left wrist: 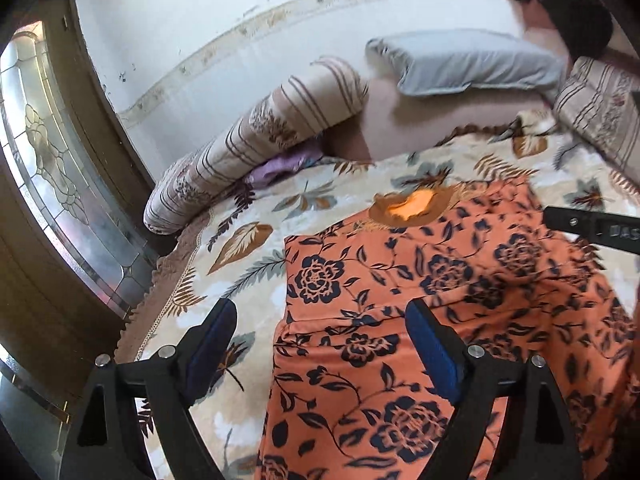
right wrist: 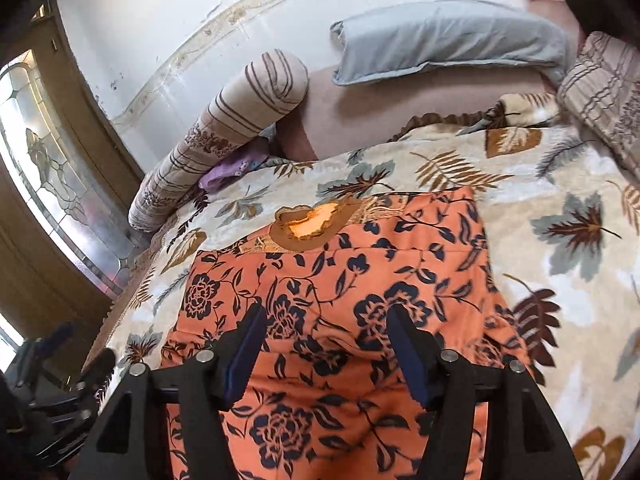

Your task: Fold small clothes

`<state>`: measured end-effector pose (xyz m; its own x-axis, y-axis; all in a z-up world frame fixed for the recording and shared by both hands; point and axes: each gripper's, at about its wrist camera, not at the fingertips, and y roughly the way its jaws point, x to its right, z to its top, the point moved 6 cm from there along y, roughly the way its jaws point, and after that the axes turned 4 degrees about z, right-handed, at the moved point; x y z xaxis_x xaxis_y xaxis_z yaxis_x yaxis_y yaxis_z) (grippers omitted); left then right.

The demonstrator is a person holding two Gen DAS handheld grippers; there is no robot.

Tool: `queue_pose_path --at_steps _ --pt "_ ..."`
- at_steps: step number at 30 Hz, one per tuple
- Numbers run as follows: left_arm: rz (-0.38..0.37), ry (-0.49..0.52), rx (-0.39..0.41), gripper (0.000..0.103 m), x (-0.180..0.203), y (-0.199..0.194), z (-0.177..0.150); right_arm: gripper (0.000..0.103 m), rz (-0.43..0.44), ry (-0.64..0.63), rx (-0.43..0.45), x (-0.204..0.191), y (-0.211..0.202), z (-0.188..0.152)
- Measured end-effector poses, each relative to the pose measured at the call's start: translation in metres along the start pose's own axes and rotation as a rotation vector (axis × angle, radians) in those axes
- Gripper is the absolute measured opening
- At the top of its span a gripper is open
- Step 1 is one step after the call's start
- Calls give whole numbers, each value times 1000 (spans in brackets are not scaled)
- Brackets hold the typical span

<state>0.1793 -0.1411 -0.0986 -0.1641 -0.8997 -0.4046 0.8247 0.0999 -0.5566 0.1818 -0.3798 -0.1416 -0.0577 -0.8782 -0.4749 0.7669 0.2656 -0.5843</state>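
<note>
An orange garment (left wrist: 440, 264) with a dark blue flower print lies flat on the bed, its brown-trimmed neckline (left wrist: 412, 206) at the far end. My left gripper (left wrist: 320, 312) hovers open over the garment's left edge, one finger above the blanket and one above the cloth, with nothing held. In the right wrist view the same garment (right wrist: 340, 248) fills the middle. My right gripper (right wrist: 326, 314) stands open above it, with only the cloth below showing between its blue pads (right wrist: 244, 352). The left tool shows blurred at the lower left of that view.
A leaf-print blanket (left wrist: 248, 240) covers the bed. Along its left edge lies a striped bolster (left wrist: 256, 140) with a purple cloth (left wrist: 280, 166) beside it. At the head end are a grey-blue pillow (left wrist: 468, 60) and a striped pillow (left wrist: 600, 108). A glass door (left wrist: 52, 160) stands left.
</note>
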Motion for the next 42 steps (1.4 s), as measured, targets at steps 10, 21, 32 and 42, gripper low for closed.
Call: queue_pose_path --at_steps 10,21,32,42 --pt "8 -27 74 87 -9 -47 1 66 -45 -52 54 2 -43 -23" --pt "-7 -54 9 87 -4 -30 -25 66 -76 -103 1 7 -52 -60" --pt "24 -76 -192 87 -18 110 -53 66 -115 87 -113 57 -7 -37" --pt "2 -185 -289 87 -43 188 -53 57 -88 139 -202 84 80 2"
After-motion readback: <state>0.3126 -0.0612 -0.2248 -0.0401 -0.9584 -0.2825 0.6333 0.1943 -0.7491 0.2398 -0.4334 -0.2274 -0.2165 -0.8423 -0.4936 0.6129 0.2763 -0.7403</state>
